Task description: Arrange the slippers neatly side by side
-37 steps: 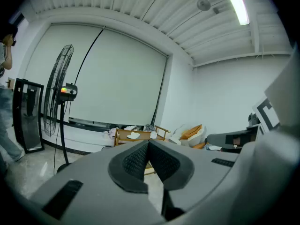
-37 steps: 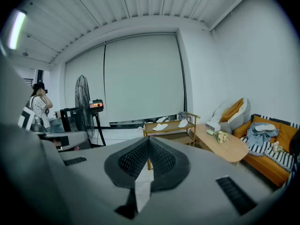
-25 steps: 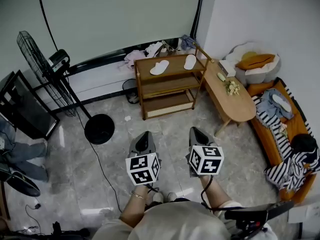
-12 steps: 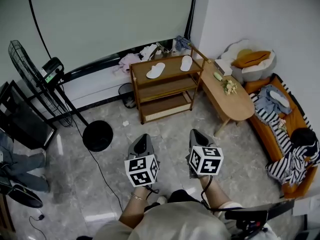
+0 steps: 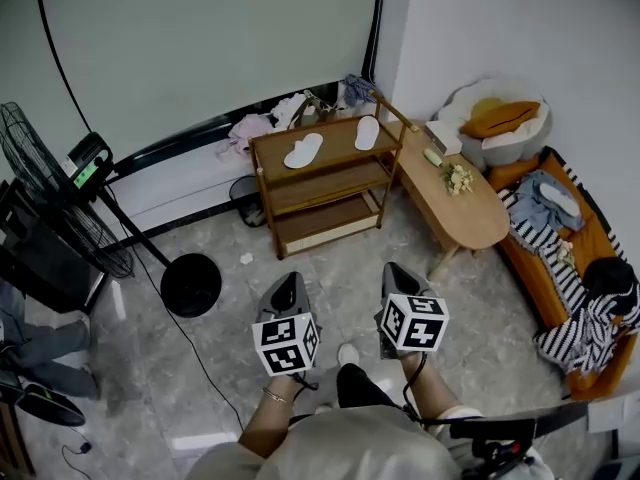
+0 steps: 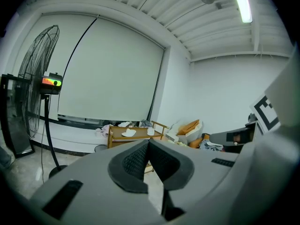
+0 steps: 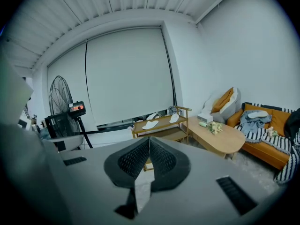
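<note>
You have stepped toward the wooden rack (image 5: 335, 149) since a second ago: it sits lower and further left in the head view, and the standing fan (image 5: 40, 183) has slid toward the left edge. Your left gripper (image 5: 290, 280) and right gripper (image 5: 392, 268) keep the same pose in front of you. Both have their jaws pressed together with nothing between them, so you need to open them before any grab.

Both tips point ahead at the rack, which is well apart from them across bare floor.

On the rack's top shelf lie the two pale slippers, the left slipper (image 5: 303, 150) slanted and the right slipper (image 5: 366, 132) more upright near the far corner. They lie apart and not parallel, so the arranging is not yet begun.

They look thin and flat, so expect them to be light, soft and floppy, likely to bend or swing if pinched at one end. Take each across its middle or by a side edge, one per gripper. Whether they have a strap to catch is too small to tell.
</note>
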